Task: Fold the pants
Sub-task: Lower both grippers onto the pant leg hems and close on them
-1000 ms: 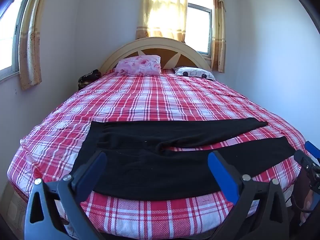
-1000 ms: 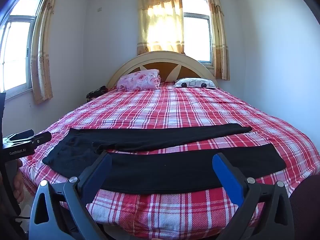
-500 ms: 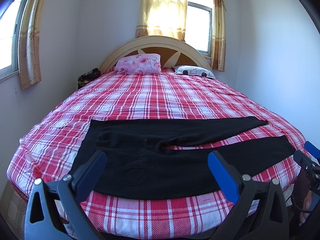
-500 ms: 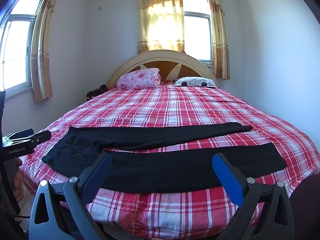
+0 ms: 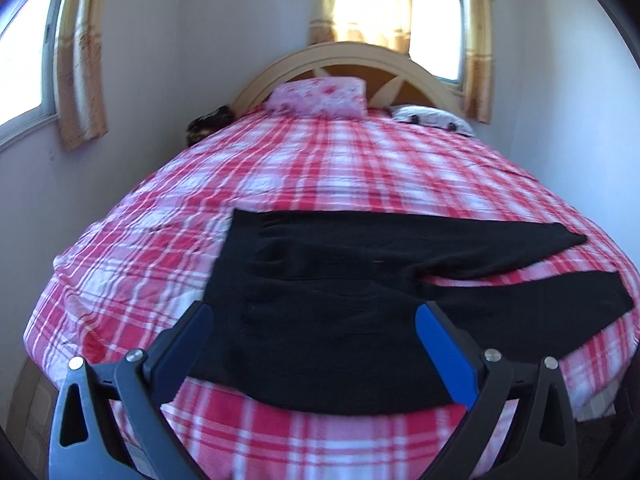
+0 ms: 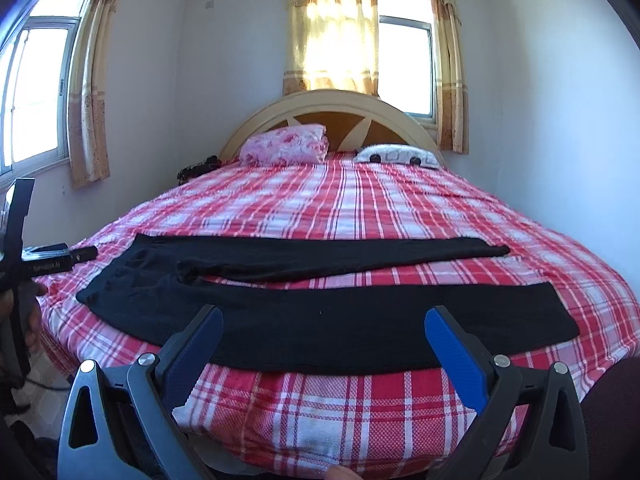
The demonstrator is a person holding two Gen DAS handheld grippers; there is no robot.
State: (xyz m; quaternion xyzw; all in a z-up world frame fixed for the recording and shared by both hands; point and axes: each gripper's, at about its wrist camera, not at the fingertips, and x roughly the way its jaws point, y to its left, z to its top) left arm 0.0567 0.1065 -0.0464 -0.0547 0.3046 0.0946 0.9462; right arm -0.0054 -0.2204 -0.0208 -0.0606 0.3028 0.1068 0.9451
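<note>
Black pants (image 5: 328, 300) lie flat across the near end of the bed, waist to the left, both legs spread to the right. In the right wrist view the pants (image 6: 320, 316) show the near leg and far leg apart. My left gripper (image 5: 314, 320) is open and empty, just above the waist part. My right gripper (image 6: 322, 328) is open and empty, in front of the near leg's middle. The left gripper also shows at the left edge of the right wrist view (image 6: 60, 260).
The bed has a red plaid cover (image 6: 340, 208) and a curved wooden headboard (image 6: 332, 108). A pink pillow (image 6: 286, 148) and a white pillow (image 6: 396, 156) lie at the head. A dark bundle (image 6: 198, 168) sits at the far left corner. Walls stand close on both sides.
My left gripper has moved forward and tilted down toward the pants' waist; its view is blurred. My right gripper has barely moved. The pants have not moved.
</note>
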